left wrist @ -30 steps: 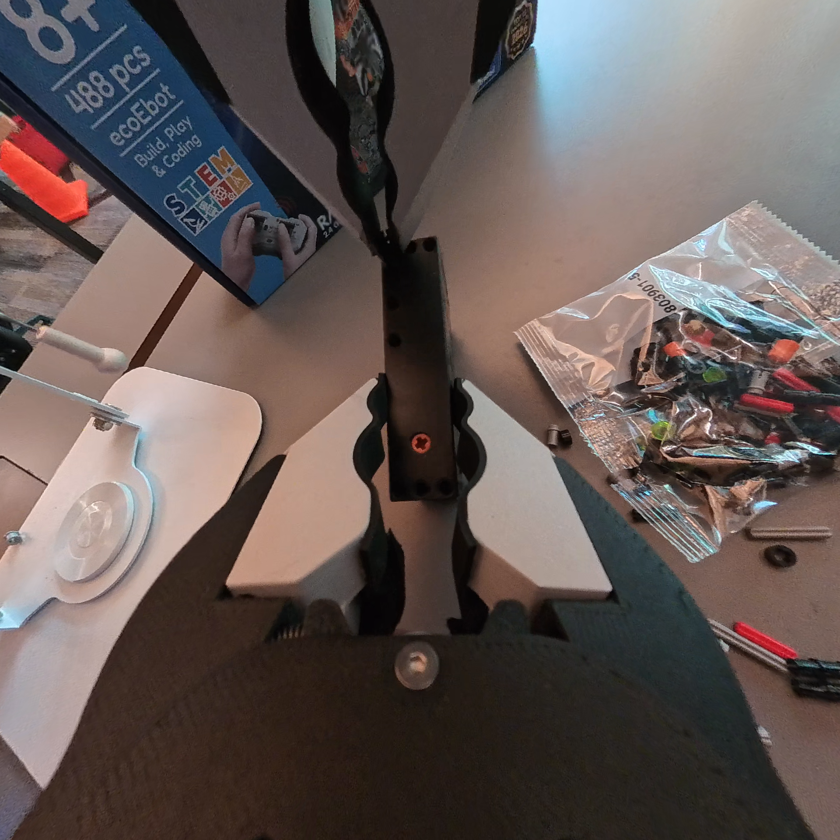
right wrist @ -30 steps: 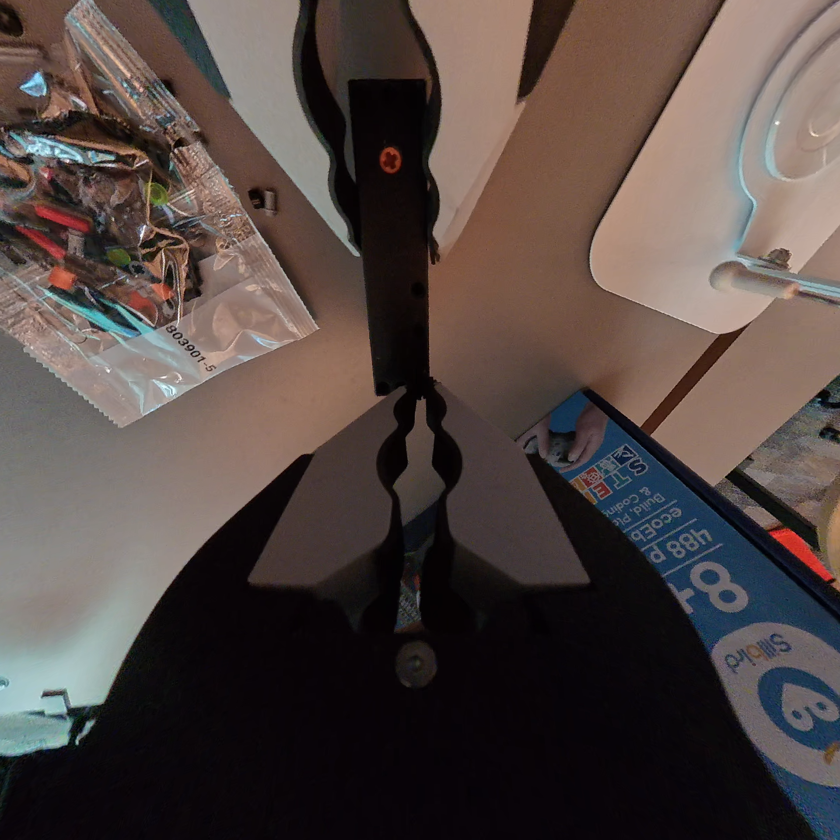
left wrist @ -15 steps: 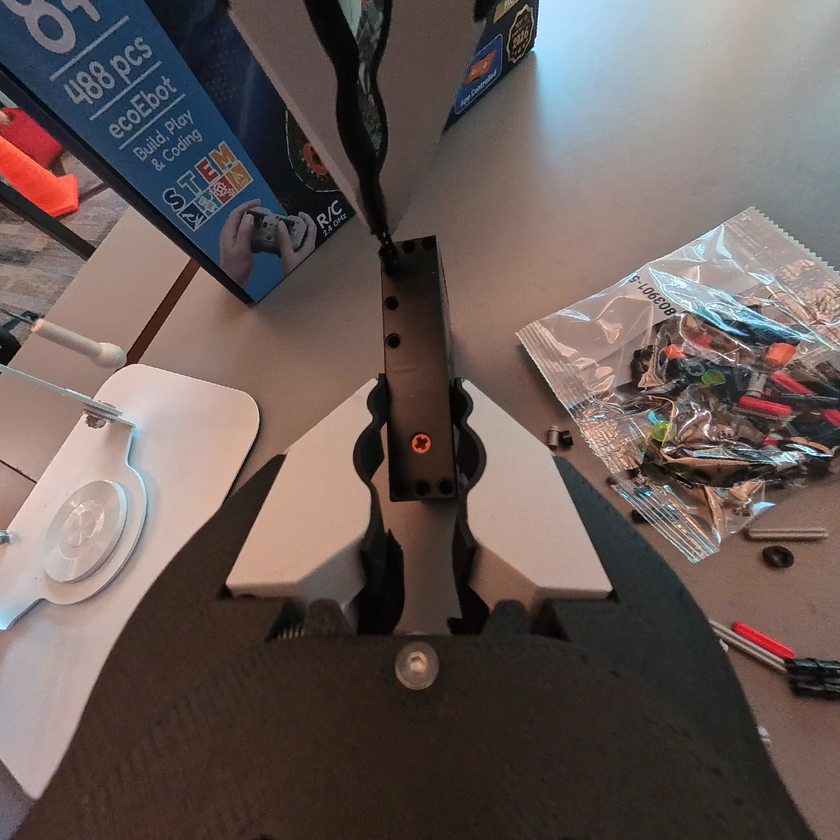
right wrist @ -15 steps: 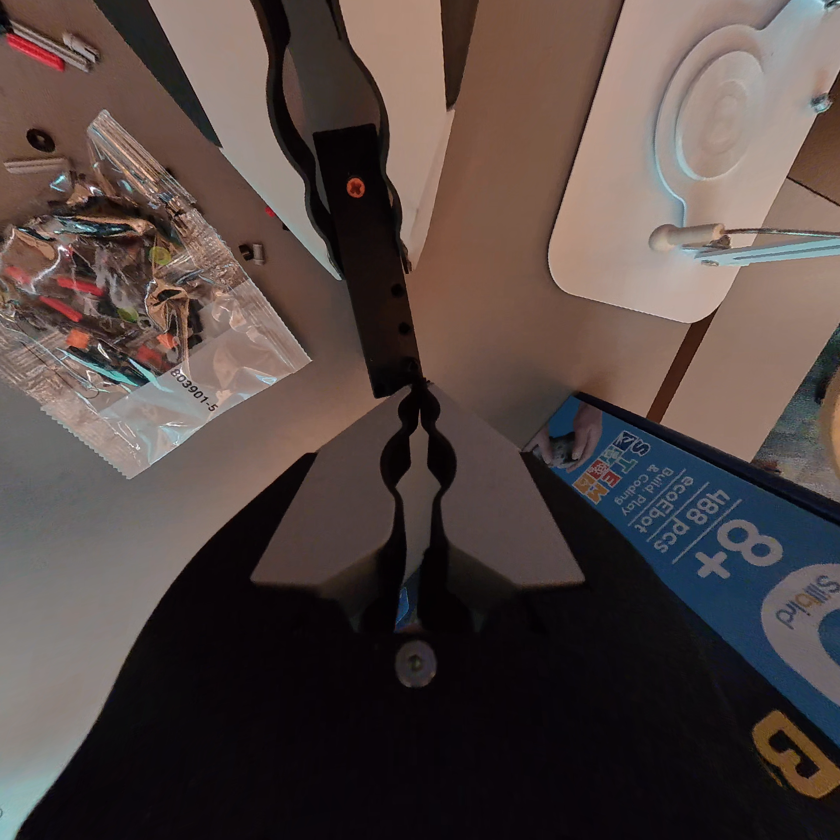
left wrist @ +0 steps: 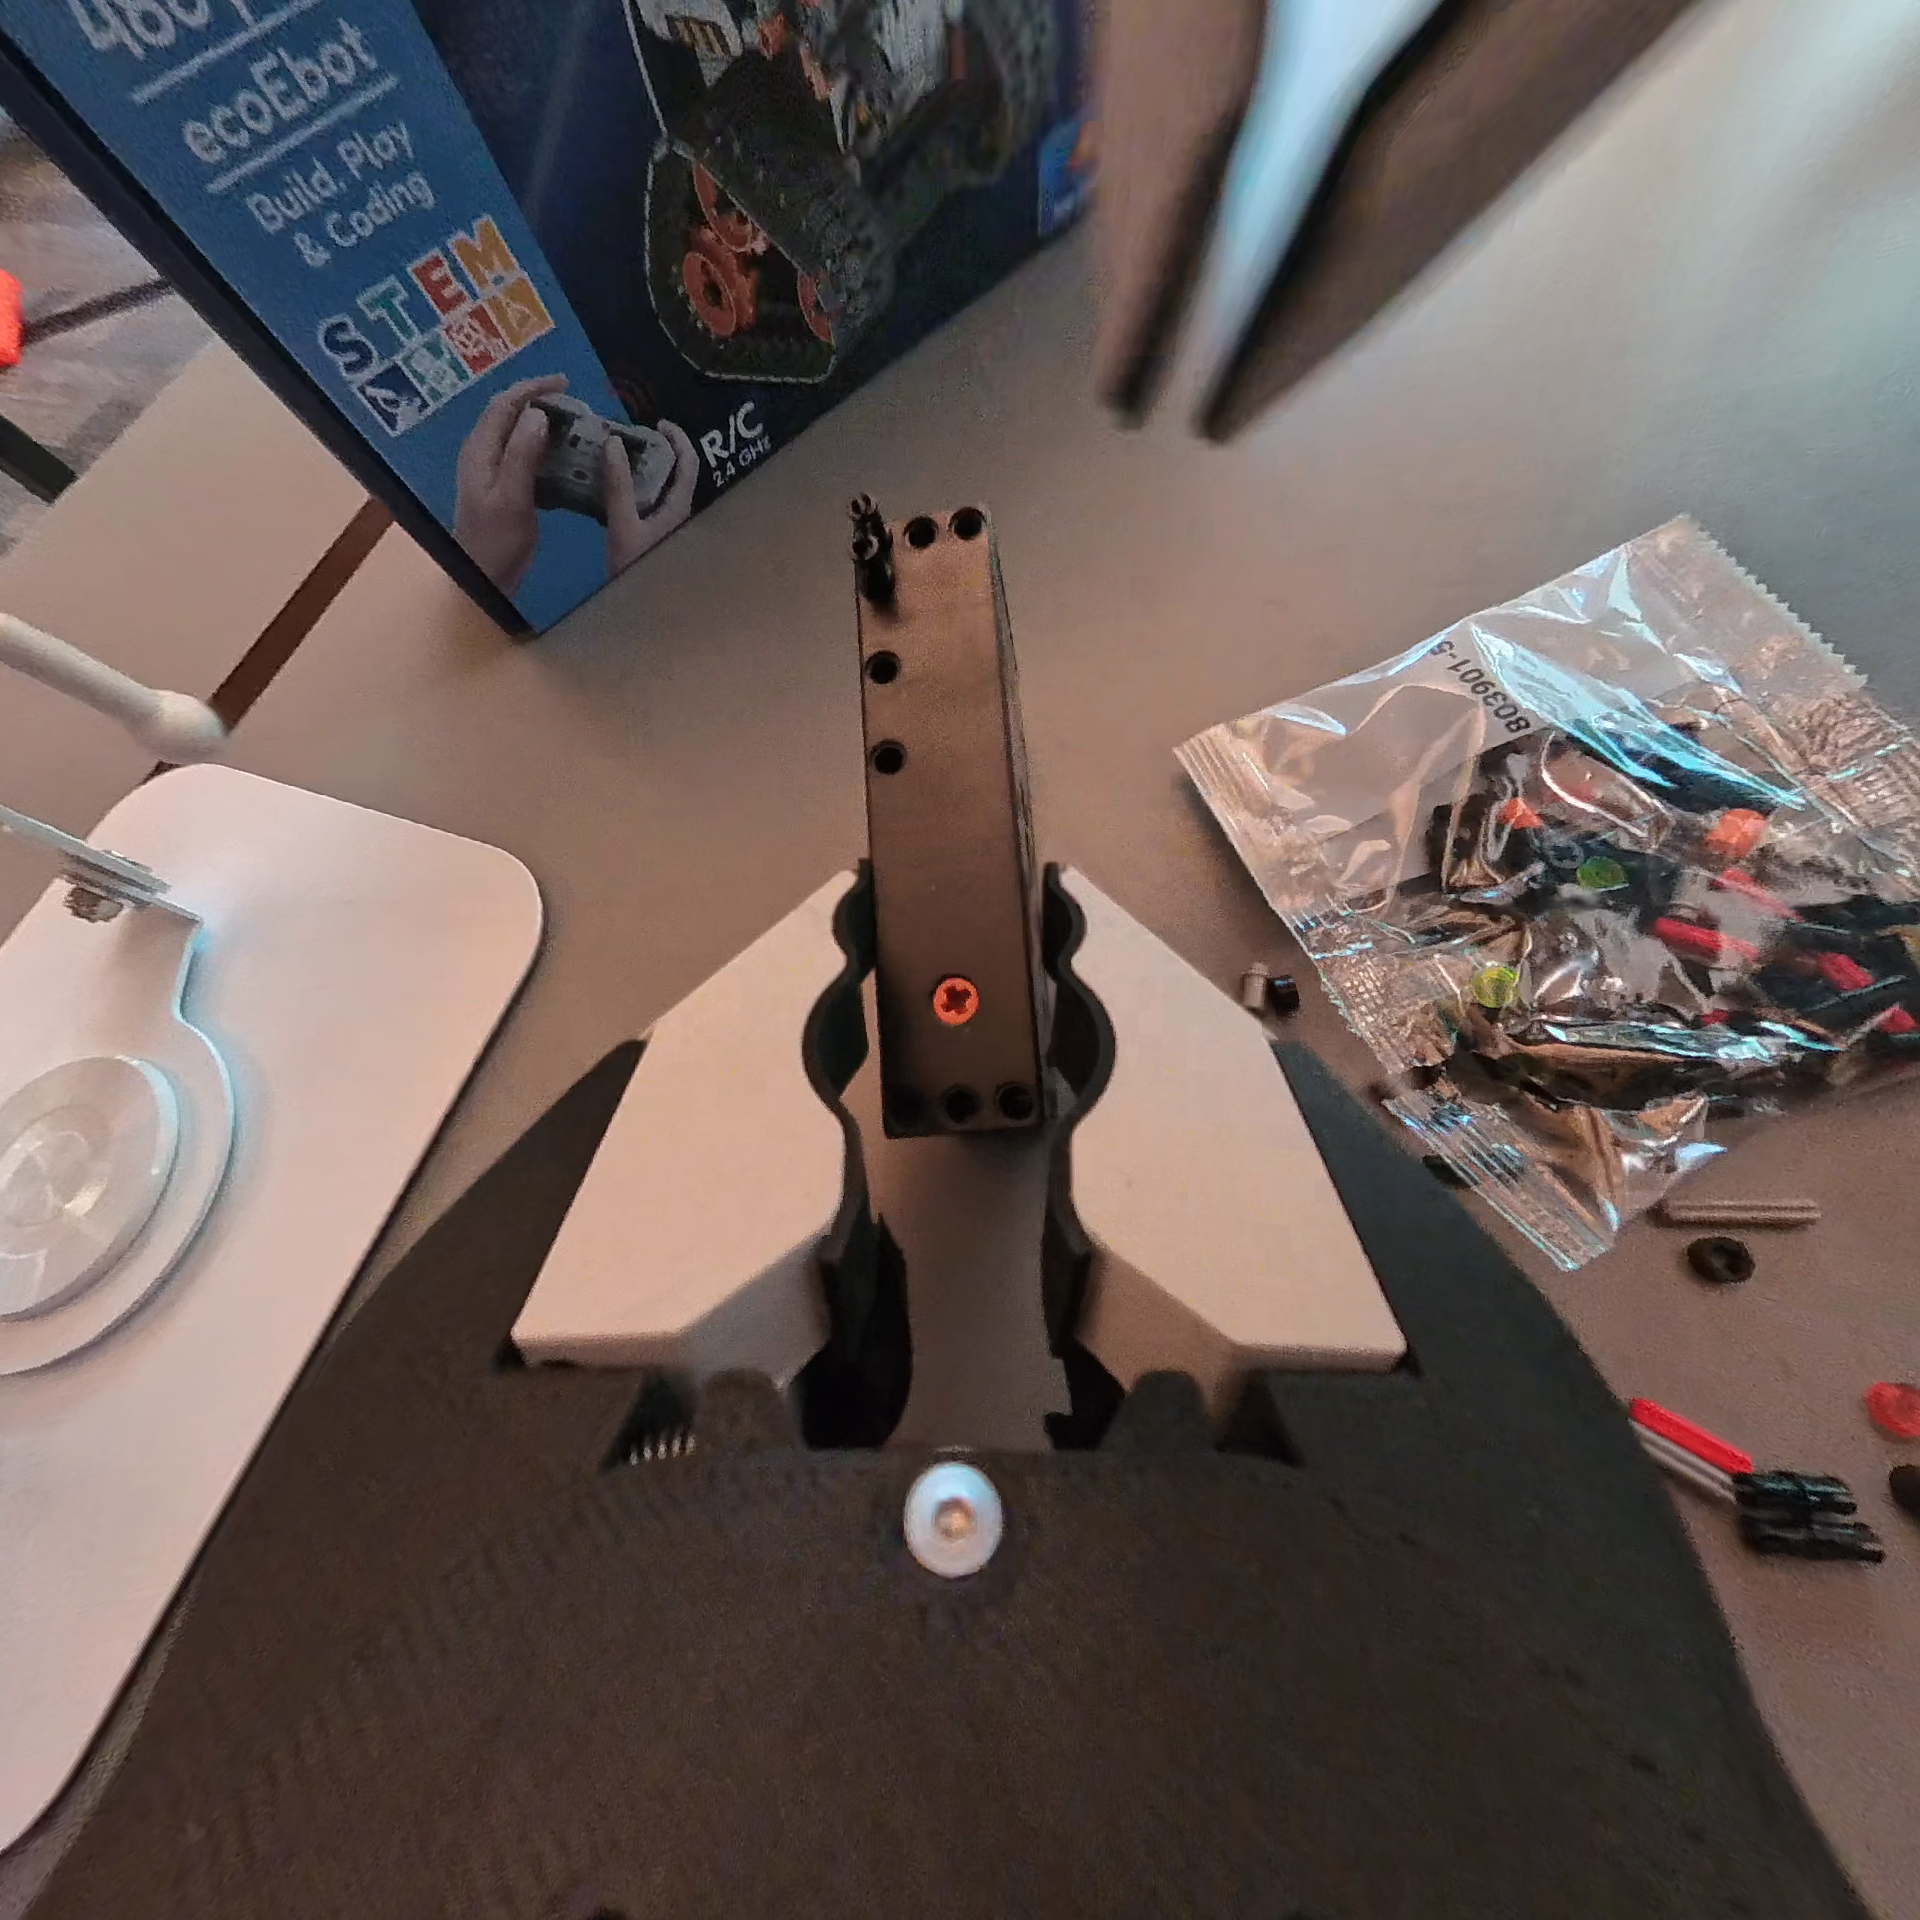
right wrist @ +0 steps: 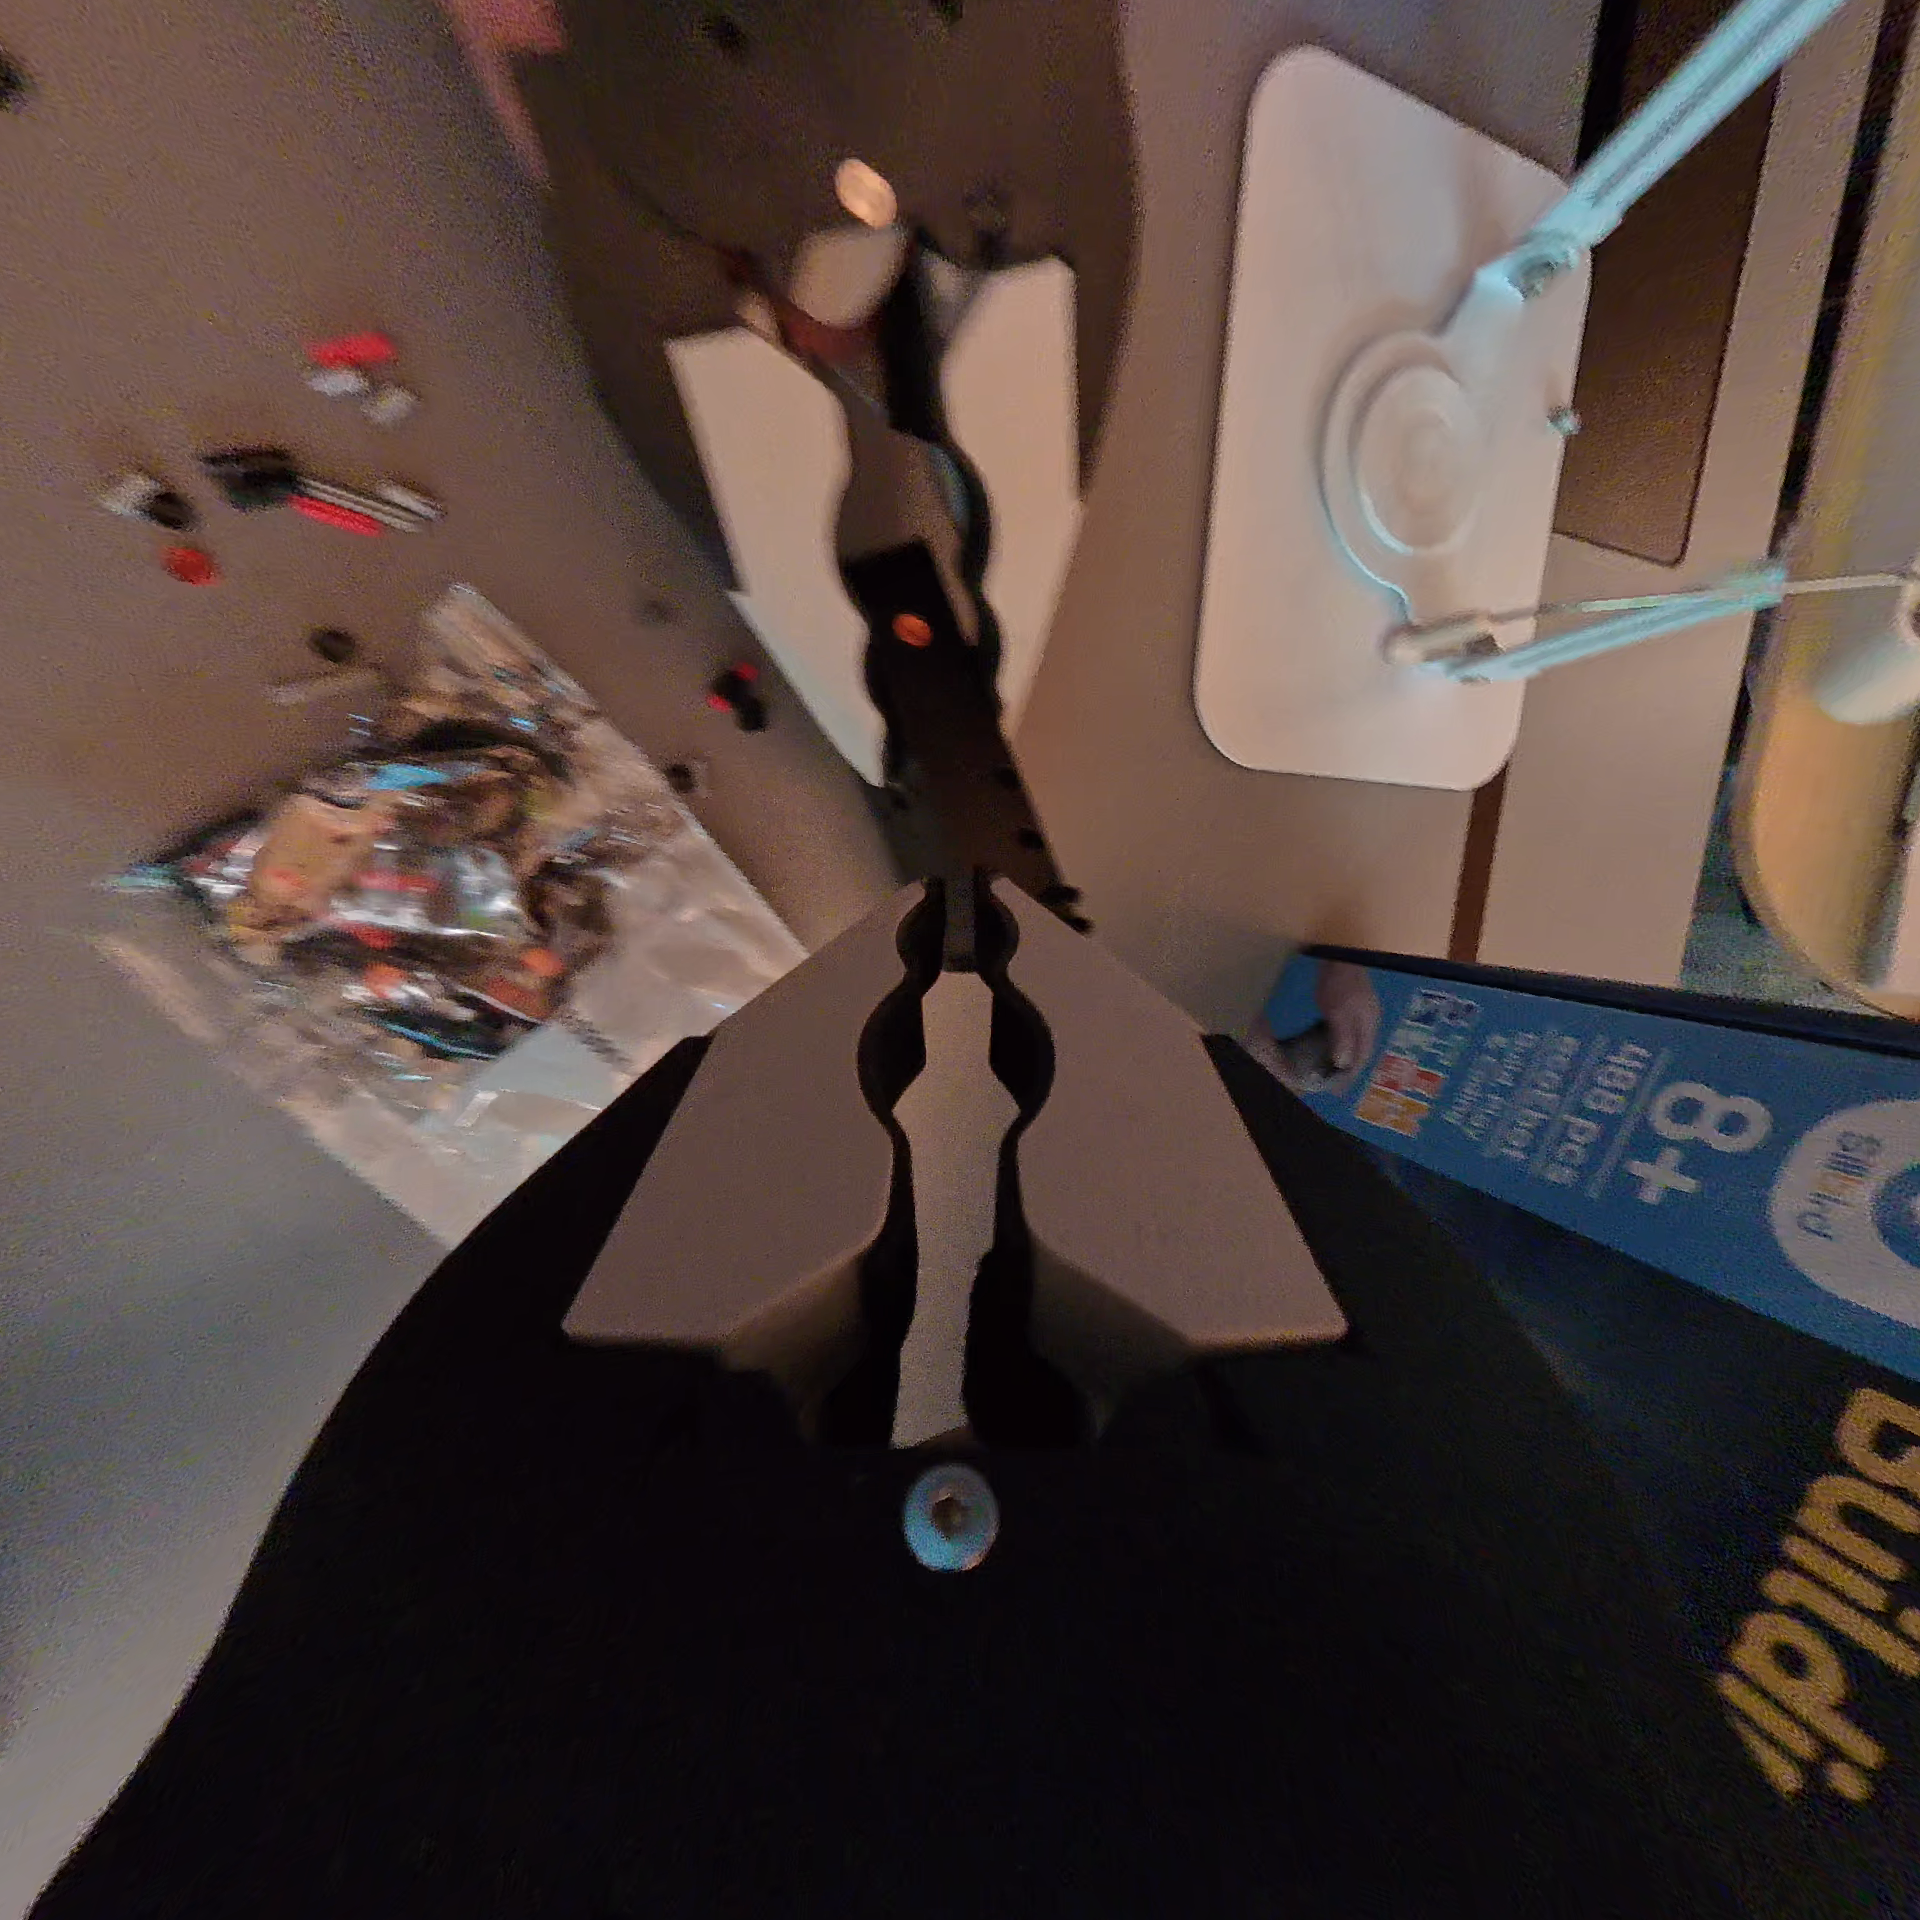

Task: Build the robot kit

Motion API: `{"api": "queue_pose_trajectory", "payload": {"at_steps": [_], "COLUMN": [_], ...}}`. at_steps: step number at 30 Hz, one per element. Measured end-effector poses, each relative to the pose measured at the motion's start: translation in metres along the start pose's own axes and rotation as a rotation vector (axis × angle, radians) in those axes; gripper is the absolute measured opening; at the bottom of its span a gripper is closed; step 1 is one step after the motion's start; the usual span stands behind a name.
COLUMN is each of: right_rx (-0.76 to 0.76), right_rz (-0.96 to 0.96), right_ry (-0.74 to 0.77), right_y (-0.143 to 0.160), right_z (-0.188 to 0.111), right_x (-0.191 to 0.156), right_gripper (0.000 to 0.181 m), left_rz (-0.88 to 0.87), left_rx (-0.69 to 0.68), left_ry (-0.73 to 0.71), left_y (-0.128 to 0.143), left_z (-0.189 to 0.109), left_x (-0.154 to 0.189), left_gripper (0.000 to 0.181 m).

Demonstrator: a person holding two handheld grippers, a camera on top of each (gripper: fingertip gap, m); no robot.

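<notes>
Gripping the near end of a long black block (left wrist: 951,831) with holes along its face and an orange screw head, the left gripper (left wrist: 951,997) has its jaws clenched on the block's sides and holds it above the grey table (left wrist: 1351,499), a small black pin (left wrist: 871,545) sticking from the far corner. Across from it, the right gripper (right wrist: 958,935) has its jaws slightly parted and empty, tips just beside the block's far end. Around them lie a clear bag of small parts (left wrist: 1621,914), loose pieces (left wrist: 1756,1475), a blue box (left wrist: 436,270) and a white lamp base (left wrist: 312,1039).
</notes>
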State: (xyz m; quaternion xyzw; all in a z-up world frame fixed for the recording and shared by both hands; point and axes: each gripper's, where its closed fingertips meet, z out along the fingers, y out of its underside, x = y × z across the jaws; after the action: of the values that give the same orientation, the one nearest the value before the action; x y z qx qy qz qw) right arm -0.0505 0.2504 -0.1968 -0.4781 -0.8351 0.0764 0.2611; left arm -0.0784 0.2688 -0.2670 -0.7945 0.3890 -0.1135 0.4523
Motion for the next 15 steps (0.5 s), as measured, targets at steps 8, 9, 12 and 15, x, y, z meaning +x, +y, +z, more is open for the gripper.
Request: {"api": "queue_pose_trajectory", "payload": {"at_steps": [8,9,12,15], "right_rx": [0.2,0.193,0.179,0.207], "right_rz": [0.067,0.083,0.134,0.163], "right_ry": [-0.189,-0.186,-0.173,-0.166], "right_y": [-0.051,-0.049,-0.037,-0.039], "right_z": [0.021,0.027,0.034,0.033], "right_x": [-0.111,-0.114,-0.121,-0.132], "right_gripper": [0.007,0.008,0.011,0.017], "left_rz": [0.008,0.008,0.019,0.044], "left_rx": [0.022,0.027,0.053,0.084], "left_ry": [-0.01,-0.013,-0.022,-0.045], "left_y": [-0.005,-0.006,-0.013,-0.023], "left_z": [-0.004,-0.006,-0.013,-0.023], "left_x": [-0.001,-0.002,-0.003,-0.007], "left_gripper": [0.041,0.042,0.046,0.046]}}
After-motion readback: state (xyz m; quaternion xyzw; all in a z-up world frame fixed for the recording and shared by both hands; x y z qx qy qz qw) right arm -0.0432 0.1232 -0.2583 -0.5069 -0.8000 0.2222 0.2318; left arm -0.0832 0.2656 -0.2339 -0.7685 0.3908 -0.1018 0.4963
